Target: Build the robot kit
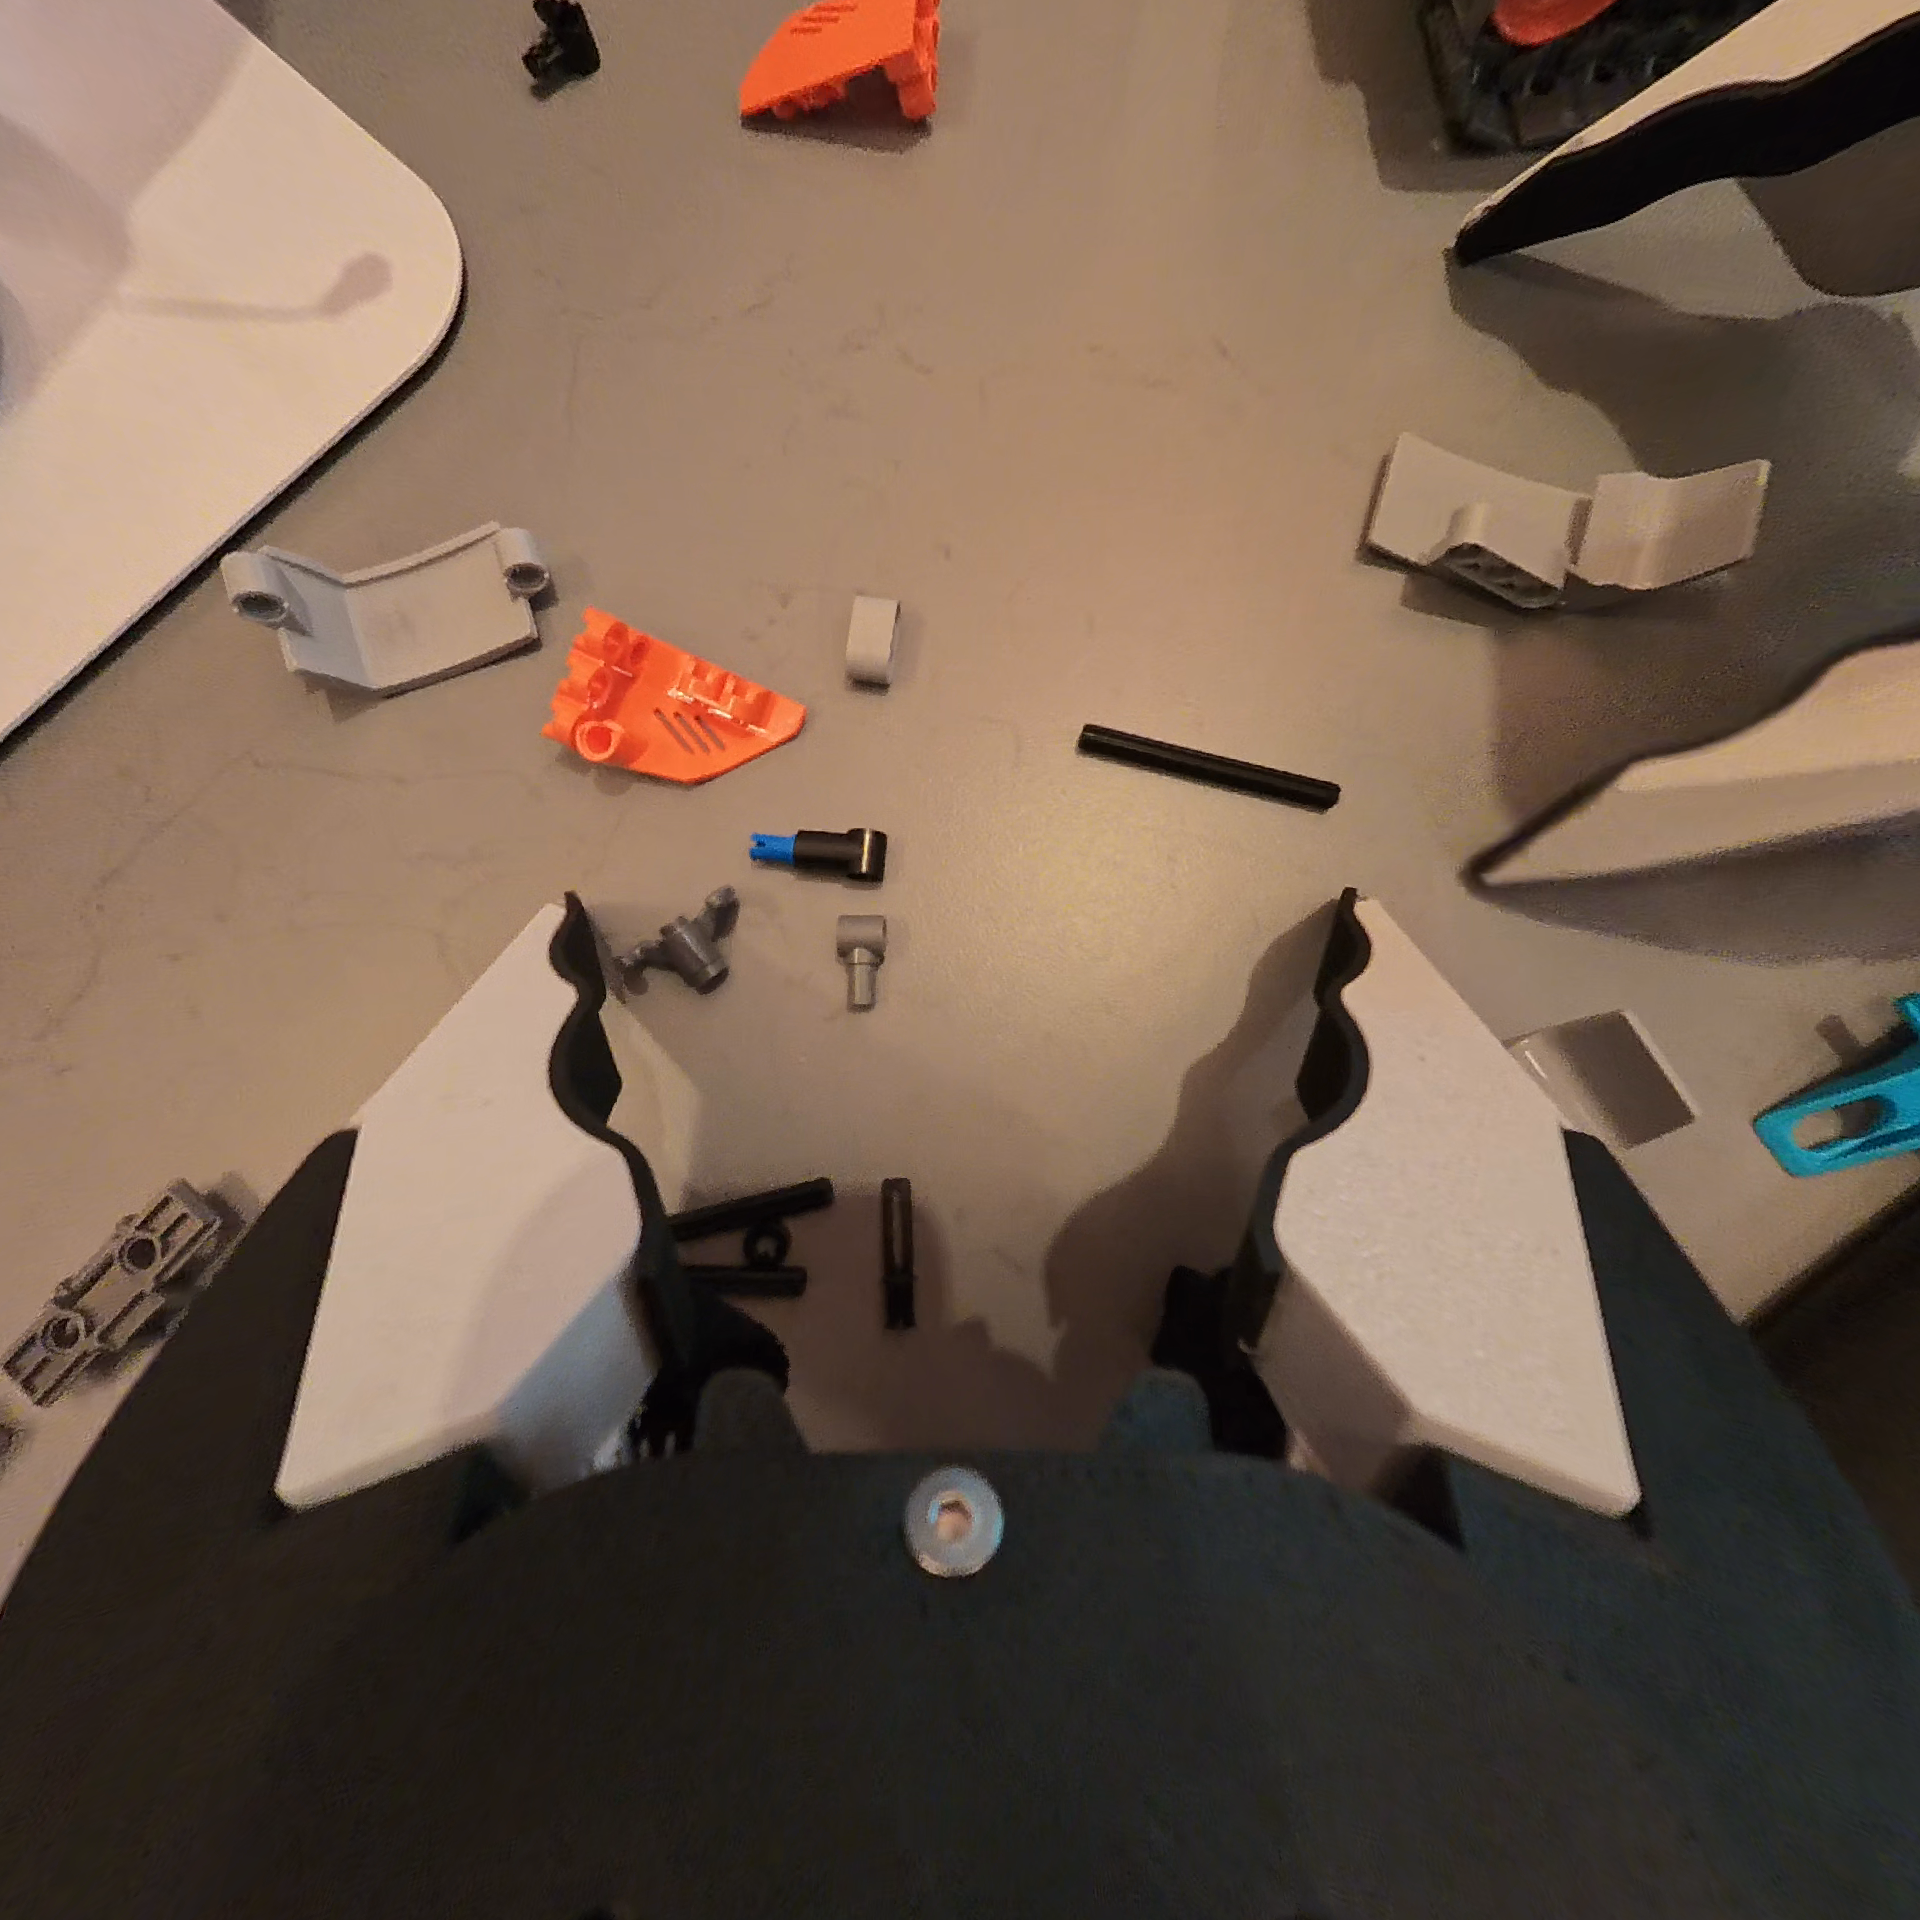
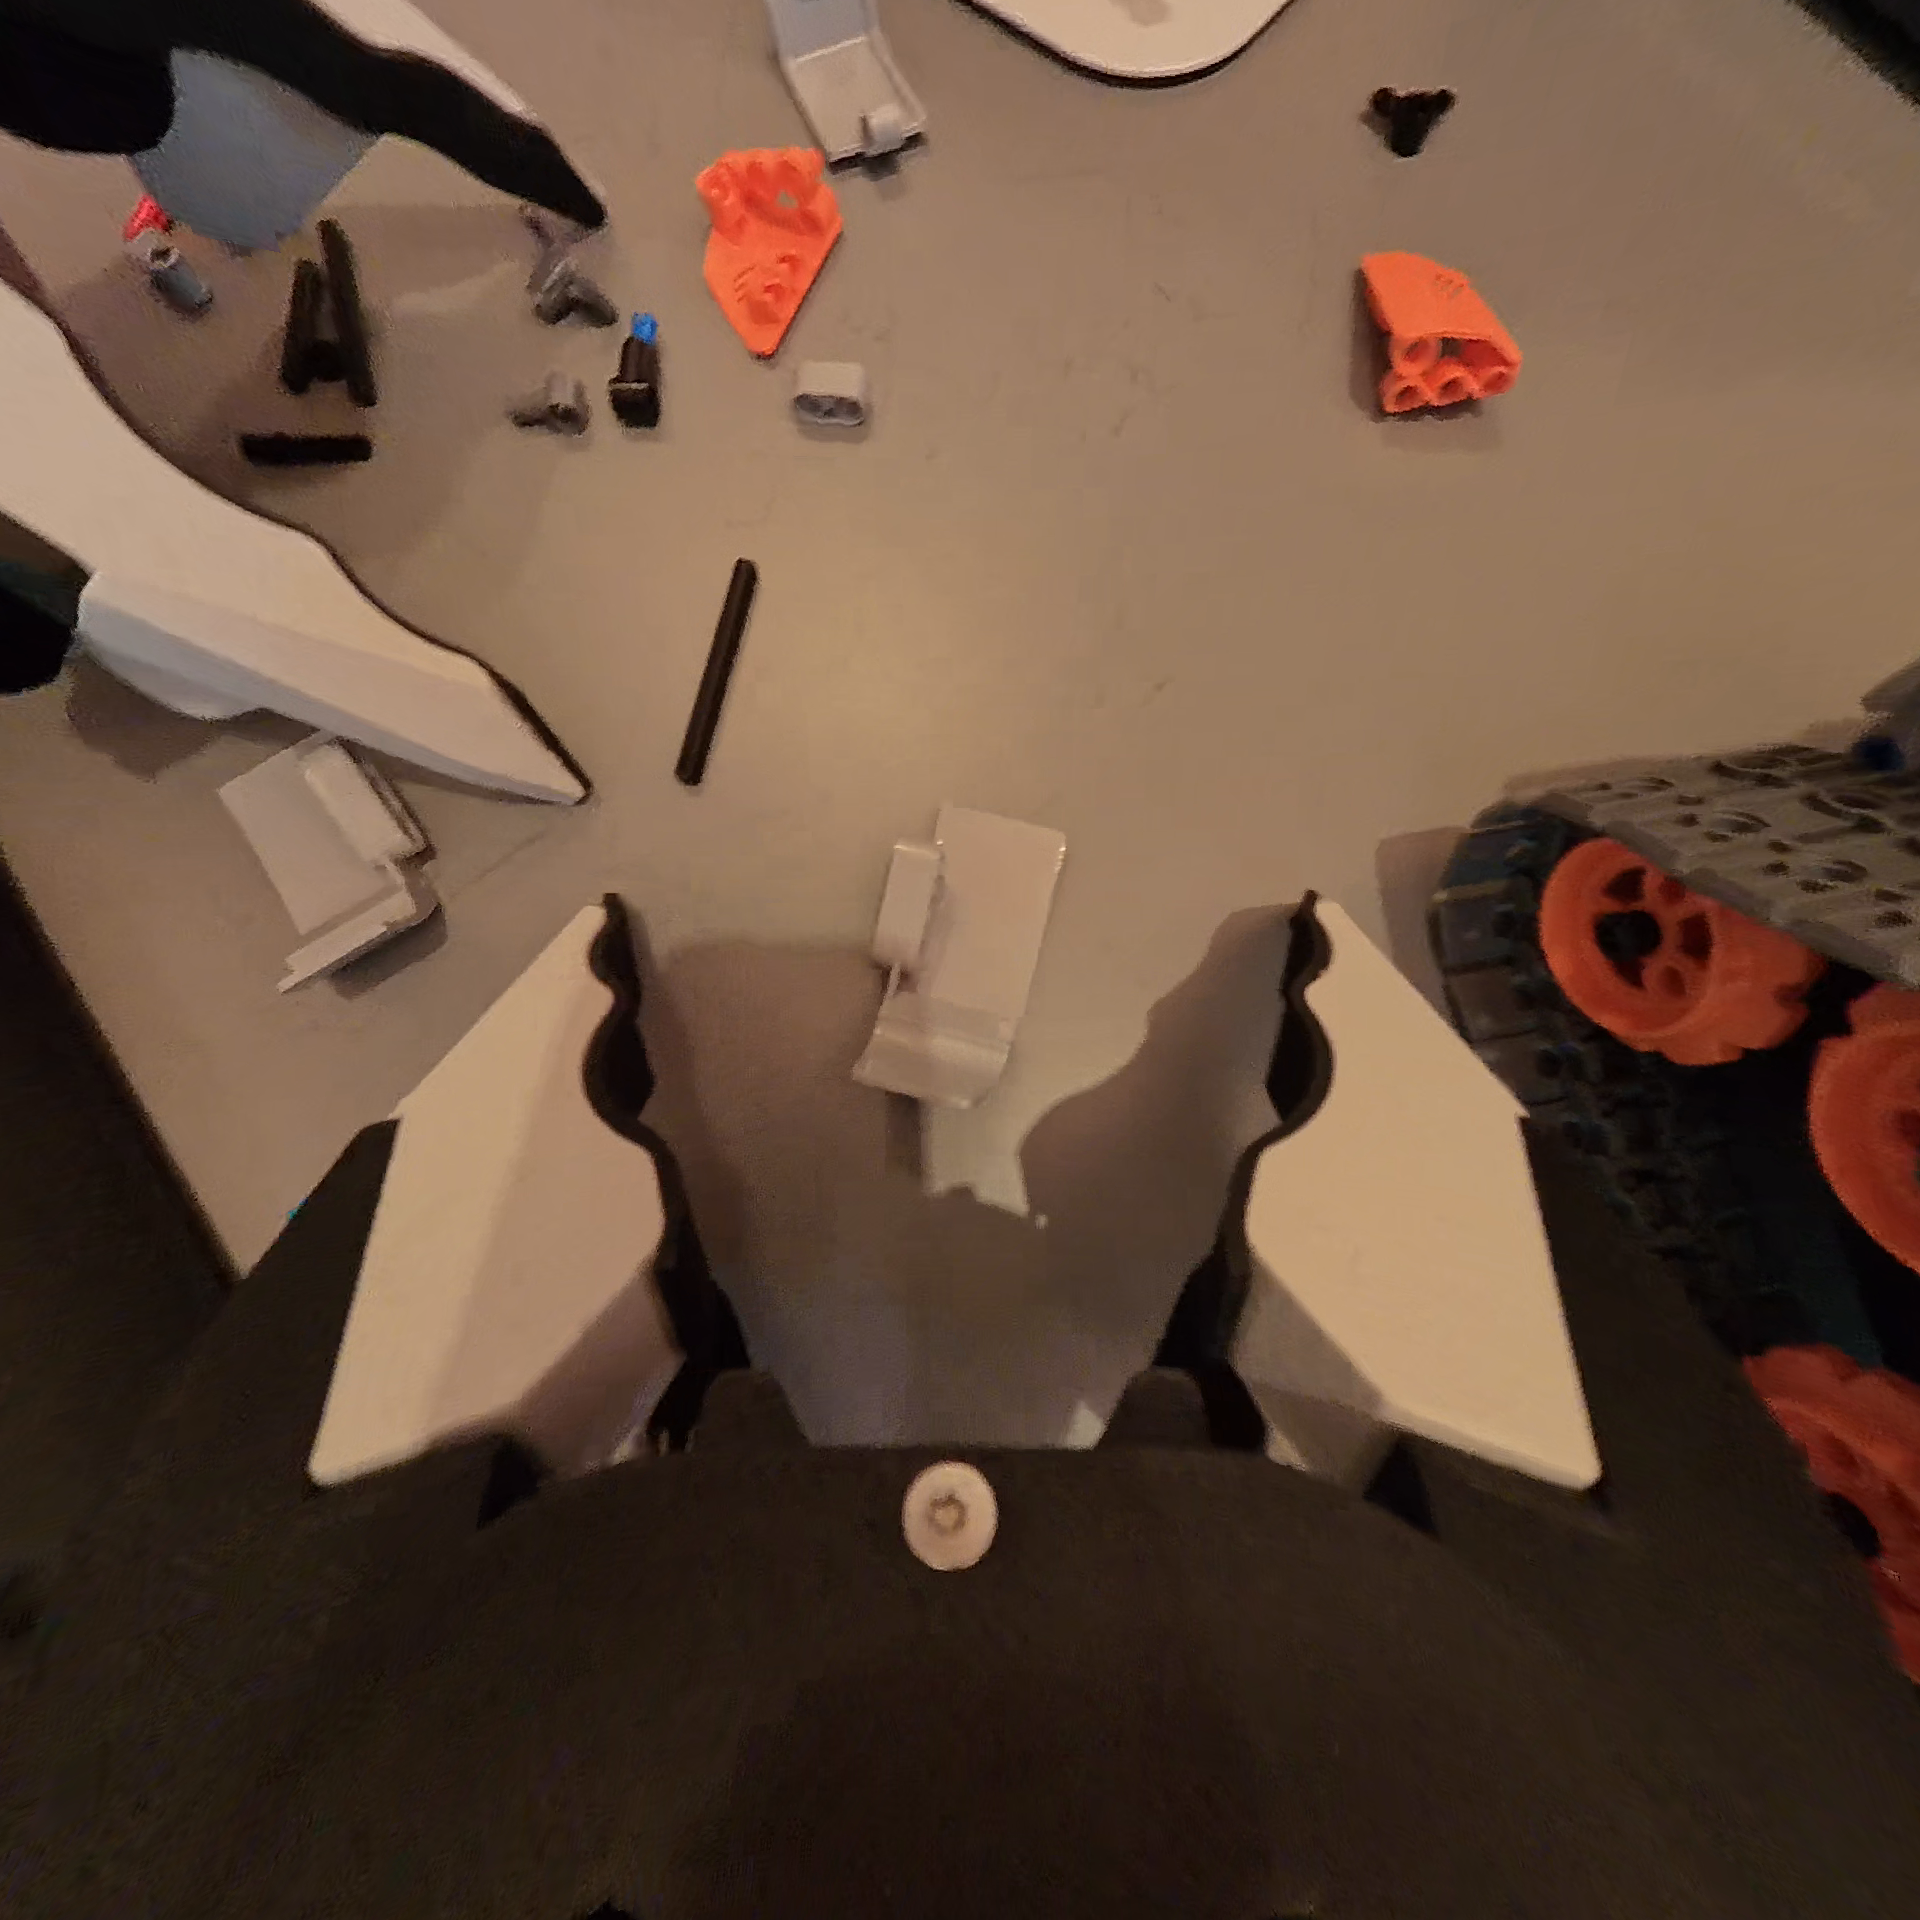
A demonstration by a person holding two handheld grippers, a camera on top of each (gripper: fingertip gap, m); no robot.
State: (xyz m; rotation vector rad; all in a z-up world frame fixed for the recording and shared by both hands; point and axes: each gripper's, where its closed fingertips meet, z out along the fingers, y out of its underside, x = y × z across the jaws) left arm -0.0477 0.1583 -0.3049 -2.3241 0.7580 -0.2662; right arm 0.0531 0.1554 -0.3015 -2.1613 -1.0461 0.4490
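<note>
Left gripper (image 1: 956, 914): jaws standing wide apart, holding nothing, hovering over a grey table (image 1: 1039, 416). Lying nearest, just ahead of its fingertips: a small grey pin piece (image 1: 860, 958), a dark grey connector (image 1: 688, 943) beside the left finger, and a black connector with blue pin (image 1: 821, 852). Between the fingers, partly hidden by the left one, black rods (image 1: 750, 1226) are lying, their count hard to make out. Right gripper (image 2: 956, 914): jaws likewise spread wide, empty, hanging over a light grey curved panel (image 2: 961, 961) whose near end is sinking into shadow. Only the left wrist view is showing a teal piece (image 1: 1844, 1107), cut off at the right edge, and a grey frame piece (image 1: 114, 1288) at the left. Only the right wrist view is showing a tracked vehicle with orange wheels (image 2: 1662, 956), running off the right edge. Both views are showing the long black axle (image 1: 1207, 767) and an orange panel (image 1: 665, 701). A white tray (image 1: 208, 343) is cut off at the left.
</note>
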